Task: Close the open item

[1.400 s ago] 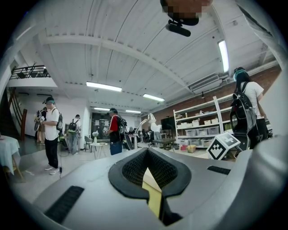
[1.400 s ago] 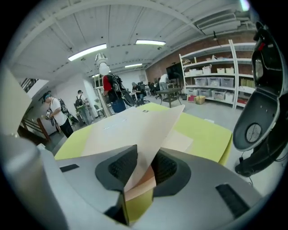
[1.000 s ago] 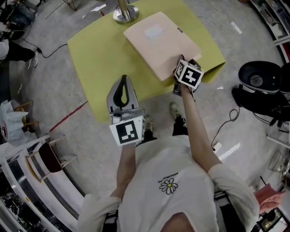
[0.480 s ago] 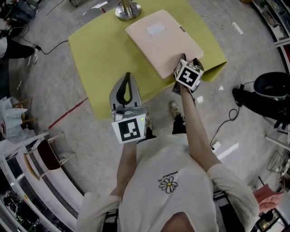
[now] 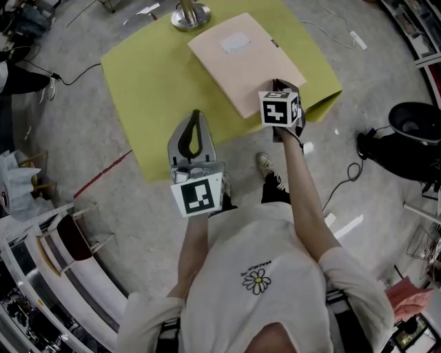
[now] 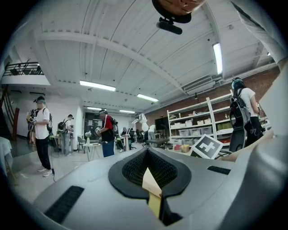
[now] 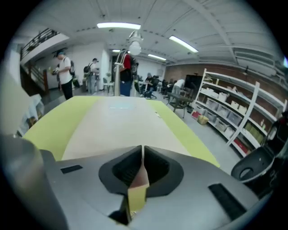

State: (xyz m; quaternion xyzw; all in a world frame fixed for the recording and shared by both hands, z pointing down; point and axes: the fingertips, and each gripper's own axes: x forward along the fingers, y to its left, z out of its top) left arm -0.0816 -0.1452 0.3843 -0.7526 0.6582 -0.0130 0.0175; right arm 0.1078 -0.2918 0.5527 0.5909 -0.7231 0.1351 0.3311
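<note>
A pale pink folder (image 5: 241, 62) lies flat and closed on the yellow-green table (image 5: 148, 83). My right gripper (image 5: 278, 88) hovers just above the folder's near right corner. Its jaws are closing, and they look together with nothing between them. In the right gripper view, the right gripper (image 7: 142, 150) points along the folder (image 7: 119, 121) across the table (image 7: 49, 121). My left gripper (image 5: 192, 118) is shut and empty over the table's near edge, left of the folder. The left gripper (image 6: 146, 152) looks out level into the room.
A metal stand base (image 5: 191, 15) sits at the table's far edge, beside the folder. On the floor at right is a black round appliance (image 5: 417, 124) with cables. The person's shoes (image 5: 265, 165) are under the near edge. Shelves (image 7: 234, 112) line the right wall.
My right gripper has lifted off the folder's near corner and turned, so its marker cube now faces up. The left gripper has barely moved.
</note>
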